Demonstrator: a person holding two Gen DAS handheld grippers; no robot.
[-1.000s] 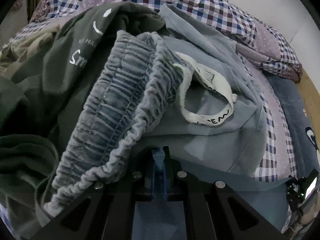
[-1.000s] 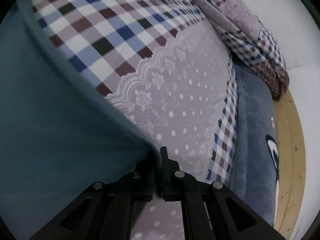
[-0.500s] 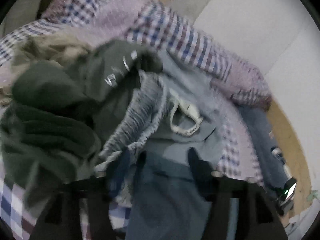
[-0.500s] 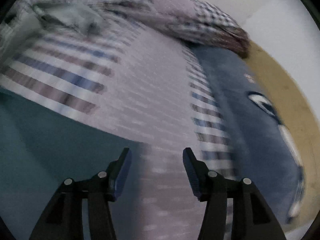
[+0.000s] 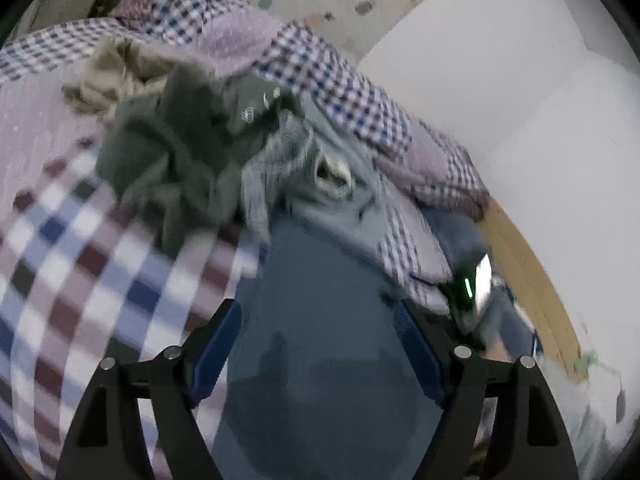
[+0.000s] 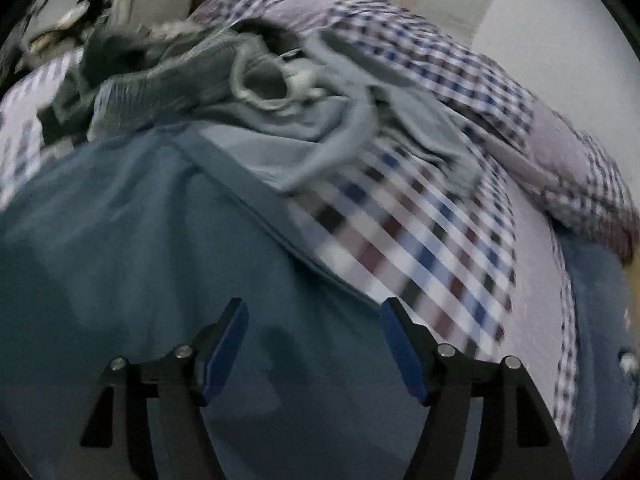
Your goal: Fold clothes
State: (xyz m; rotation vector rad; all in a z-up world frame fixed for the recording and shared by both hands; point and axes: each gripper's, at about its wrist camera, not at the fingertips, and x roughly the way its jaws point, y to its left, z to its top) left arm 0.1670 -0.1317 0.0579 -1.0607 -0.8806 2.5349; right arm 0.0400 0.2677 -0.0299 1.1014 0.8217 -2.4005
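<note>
A teal-blue garment (image 5: 320, 320) (image 6: 140, 260) lies spread flat on the checked bedsheet (image 5: 100, 272) (image 6: 420, 248). My left gripper (image 5: 318, 324) hovers above it, its jaws wide apart and still opening, with nothing pinched between the blue pads. My right gripper (image 6: 314, 320) is likewise above the teal cloth near its right edge, jaws opening and holding nothing. Behind the teal garment sits a heap: grey-blue trousers with a gathered waistband and white drawstring (image 5: 332, 172) (image 6: 264, 84), and a dark green garment (image 5: 172, 152).
A rolled checked quilt (image 5: 340, 80) (image 6: 500, 92) runs along the far side by the white wall (image 5: 520, 80). A beige garment (image 5: 116, 68) lies at the back left. A dark blue blanket (image 6: 592, 300) and a wooden floor strip (image 5: 532, 280) lie to the right.
Both grippers were shut on the teal garment's edge a second ago; both have let go, opened wide and pulled back and up, so the whole clothes heap now shows.
</note>
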